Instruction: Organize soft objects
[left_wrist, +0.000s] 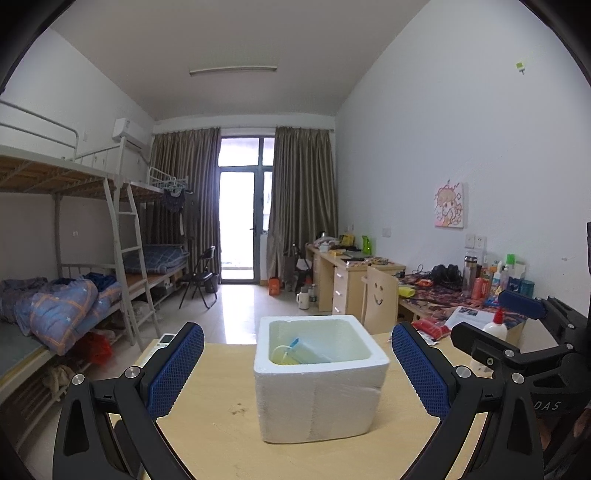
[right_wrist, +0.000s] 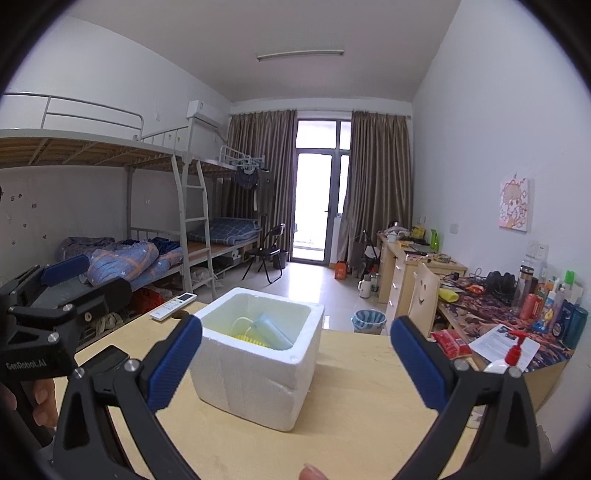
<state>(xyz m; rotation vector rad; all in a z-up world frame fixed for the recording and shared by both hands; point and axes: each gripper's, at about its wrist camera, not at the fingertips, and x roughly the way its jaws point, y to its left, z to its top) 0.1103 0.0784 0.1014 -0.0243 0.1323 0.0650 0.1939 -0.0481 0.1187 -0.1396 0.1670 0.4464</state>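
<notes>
A white foam box (left_wrist: 317, 391) (right_wrist: 255, 373) stands on the light wooden table (left_wrist: 218, 417) (right_wrist: 354, 398). Inside it lie a pale blue soft item (left_wrist: 308, 350) (right_wrist: 271, 330) and a yellow one (left_wrist: 280, 358) (right_wrist: 251, 338). My left gripper (left_wrist: 297, 369) is open, its blue pads on either side of the box with nothing between them. My right gripper (right_wrist: 295, 360) is open too, facing the box from the right. The right gripper (left_wrist: 513, 332) also shows at the right edge of the left wrist view, and the left gripper (right_wrist: 66, 291) at the left of the right wrist view.
A white remote (right_wrist: 173, 305) (left_wrist: 162, 341) lies at the table's far left corner. A red packet (right_wrist: 450, 342) (left_wrist: 430, 328), a paper sheet (right_wrist: 506, 343) and a red-topped pump bottle (right_wrist: 511, 350) (left_wrist: 496, 325) sit on the right. A hand (right_wrist: 40, 402) holds the left gripper's grip. Bunk beds (right_wrist: 110, 206) line the left wall.
</notes>
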